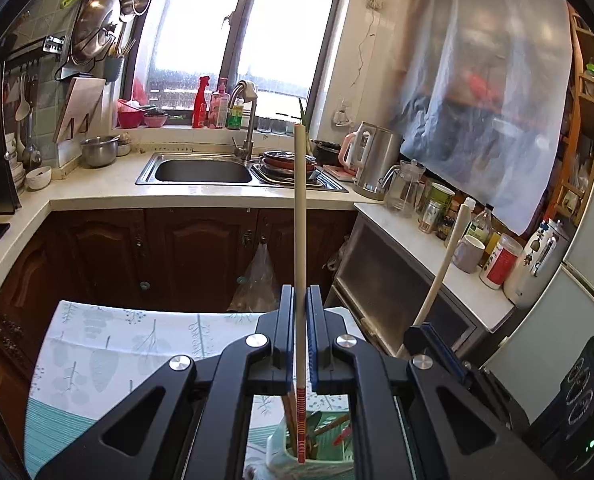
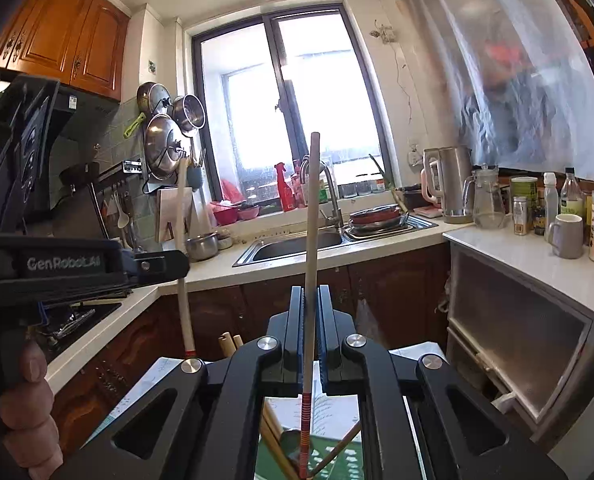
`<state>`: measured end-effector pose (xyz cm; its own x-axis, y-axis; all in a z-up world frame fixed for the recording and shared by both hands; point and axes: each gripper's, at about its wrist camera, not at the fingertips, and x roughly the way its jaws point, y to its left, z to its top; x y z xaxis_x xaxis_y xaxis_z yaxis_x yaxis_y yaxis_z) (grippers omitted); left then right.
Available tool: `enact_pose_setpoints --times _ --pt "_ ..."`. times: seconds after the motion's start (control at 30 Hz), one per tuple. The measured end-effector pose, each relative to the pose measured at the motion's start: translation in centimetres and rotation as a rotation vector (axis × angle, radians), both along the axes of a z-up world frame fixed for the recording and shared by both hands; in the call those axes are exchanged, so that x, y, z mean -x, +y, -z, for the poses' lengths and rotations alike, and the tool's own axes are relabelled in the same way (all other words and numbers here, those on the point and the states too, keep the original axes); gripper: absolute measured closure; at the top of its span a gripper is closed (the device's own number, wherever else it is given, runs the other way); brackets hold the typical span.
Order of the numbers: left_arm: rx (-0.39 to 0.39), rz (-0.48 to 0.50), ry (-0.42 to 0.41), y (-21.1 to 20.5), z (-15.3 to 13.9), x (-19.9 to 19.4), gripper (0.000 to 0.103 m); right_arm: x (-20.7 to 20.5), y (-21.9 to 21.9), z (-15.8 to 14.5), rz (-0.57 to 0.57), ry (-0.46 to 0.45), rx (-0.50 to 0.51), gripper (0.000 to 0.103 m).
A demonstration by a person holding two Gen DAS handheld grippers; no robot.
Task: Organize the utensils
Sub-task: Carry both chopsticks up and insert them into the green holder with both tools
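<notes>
In the left wrist view my left gripper [image 1: 301, 294] is shut on a cream chopstick [image 1: 300, 200] with a red-striped end, which stands upright. Its striped end hangs just over a pale green utensil holder [image 1: 281, 454] that holds more chopsticks and utensils. My right gripper [image 1: 431, 334] shows at the right, shut on a second cream chopstick [image 1: 447, 260]. In the right wrist view the right gripper [image 2: 311, 294] clamps its chopstick [image 2: 312, 208] upright above a green basket [image 2: 341, 462]. The left gripper [image 2: 157, 266], held by a hand [image 2: 25, 400], is at the left with its chopstick [image 2: 183, 292].
A leaf-patterned cloth [image 1: 109, 356] covers the table under the holder. Behind it are a counter with a steel sink [image 1: 203, 170], stacked dishes [image 1: 285, 162], a kettle [image 1: 375, 156], jars and a mug [image 1: 468, 254]. Dark wood cabinets [image 1: 177, 256] are below, and pans hang on the left wall.
</notes>
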<state>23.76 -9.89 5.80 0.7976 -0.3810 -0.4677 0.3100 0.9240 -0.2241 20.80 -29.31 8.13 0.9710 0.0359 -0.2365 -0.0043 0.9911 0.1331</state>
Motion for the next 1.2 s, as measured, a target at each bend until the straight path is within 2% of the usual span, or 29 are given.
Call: enact_pose_setpoints --times 0.13,0.33,0.47,0.53,0.73,0.93,1.2 --pt "0.014 0.009 0.019 -0.8 2.5 -0.6 0.100 -2.8 0.2 2.6 -0.034 0.013 0.032 0.098" --pt "0.024 0.014 -0.004 -0.9 6.2 -0.3 0.100 -2.6 0.7 7.8 -0.075 0.045 0.060 0.098" --pt "-0.002 0.002 -0.111 -0.6 6.7 1.3 0.100 -1.7 1.6 11.0 -0.102 0.070 0.092 0.098" --pt "-0.002 0.008 -0.137 -0.5 6.7 2.1 0.100 -0.2 2.2 12.6 -0.099 0.035 0.110 0.098" --pt "0.016 0.033 -0.164 -0.7 6.3 3.6 0.100 1.9 4.0 14.0 -0.104 0.002 0.131 0.098" --pt "0.039 0.041 -0.157 -1.2 6.8 3.7 0.100 1.7 4.5 14.2 -0.084 -0.040 0.107 0.098" --pt "0.047 0.059 -0.045 0.1 10.2 3.9 0.100 2.2 5.1 16.7 -0.134 0.046 0.152 0.098"
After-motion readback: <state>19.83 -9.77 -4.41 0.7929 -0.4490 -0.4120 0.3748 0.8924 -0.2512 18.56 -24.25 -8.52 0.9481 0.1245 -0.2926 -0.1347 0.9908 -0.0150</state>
